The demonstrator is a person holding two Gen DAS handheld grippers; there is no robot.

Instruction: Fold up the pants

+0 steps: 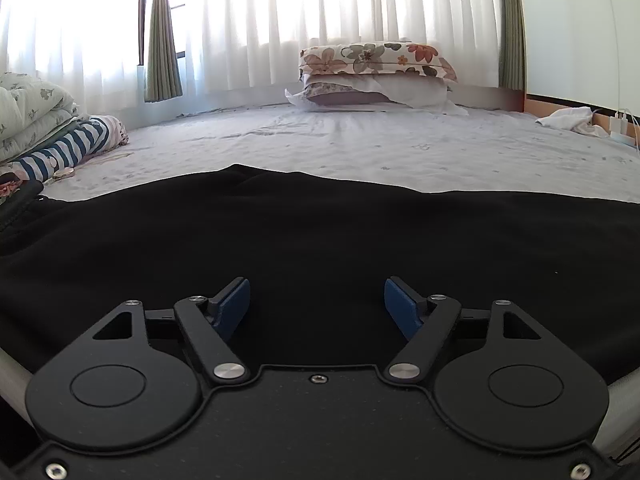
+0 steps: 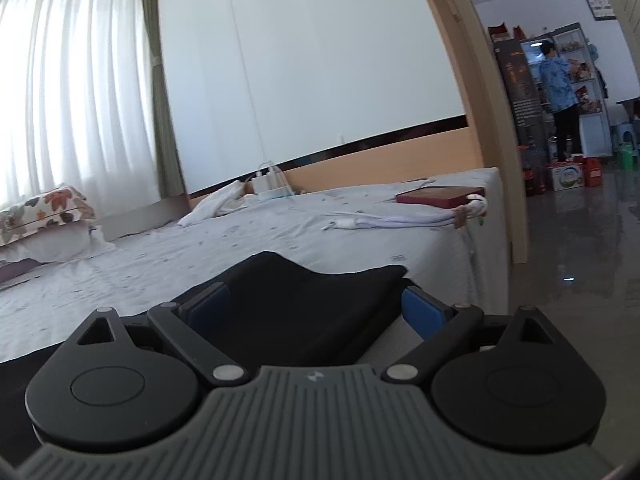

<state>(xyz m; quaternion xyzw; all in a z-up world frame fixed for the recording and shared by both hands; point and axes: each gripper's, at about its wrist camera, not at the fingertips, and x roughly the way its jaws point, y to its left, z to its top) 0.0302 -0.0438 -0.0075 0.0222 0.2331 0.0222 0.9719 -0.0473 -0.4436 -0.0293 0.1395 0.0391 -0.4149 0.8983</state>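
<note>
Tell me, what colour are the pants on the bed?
Black. The pants show best in the left wrist view, spread across the bed sheet.

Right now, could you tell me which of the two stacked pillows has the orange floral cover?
The top pillow: its cover shows large orange and grey flowers. The lower pillow beneath it is mostly white, with a smaller, faded print.

Pants (image 1: 320, 232): black, plain fabric, lay spread flat across the near part of the pale sheet, far edge gently humped. In the right wrist view one end (image 2: 304, 304) was raised off the sheet, bunched into a folded, sagging ridge.
</note>
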